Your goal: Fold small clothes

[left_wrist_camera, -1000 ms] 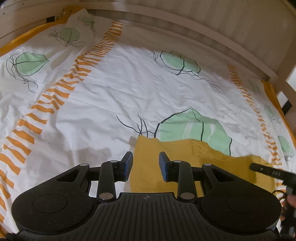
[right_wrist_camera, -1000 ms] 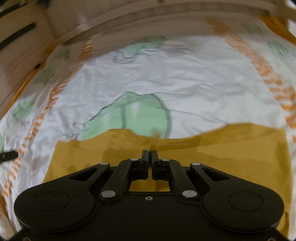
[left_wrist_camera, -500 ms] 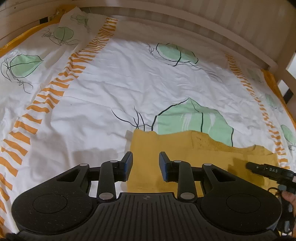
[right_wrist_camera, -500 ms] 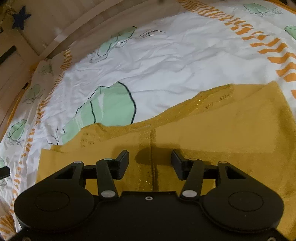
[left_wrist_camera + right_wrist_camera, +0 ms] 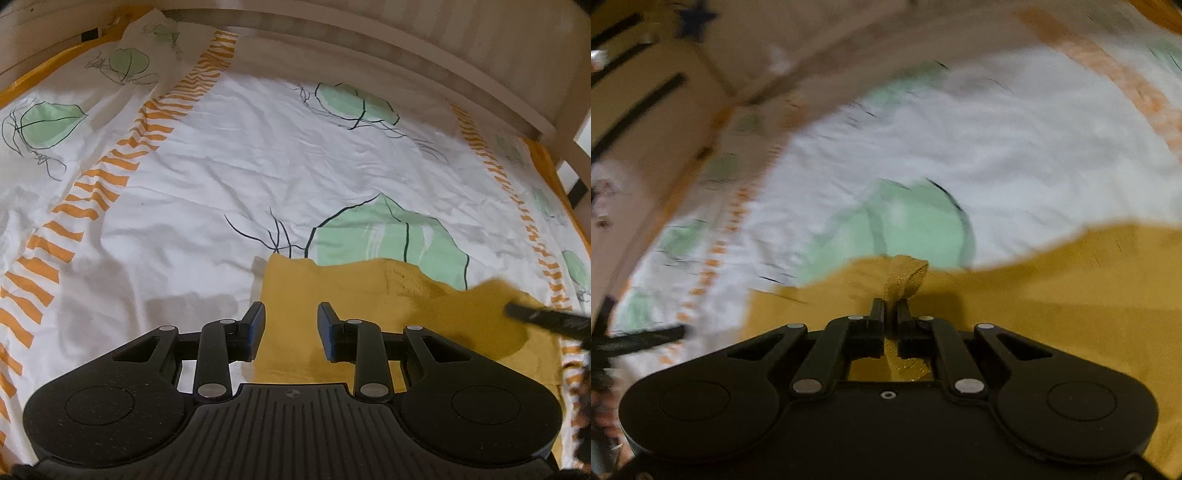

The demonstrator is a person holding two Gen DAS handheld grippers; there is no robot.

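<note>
The mustard-yellow garment lies flat on the leaf-print bedsheet; the right gripper pinches a raised fold of its fabric, while the left gripper hovers with fingers spread over its left edge

The left gripper hangs low with its jaws spread wide — nothing is between its blue-padded fingers. The right gripper has its jaws pinched nearly together on a thin fold of the mustard garment, which stands up between the fingertips — its view is blurred.
</note>
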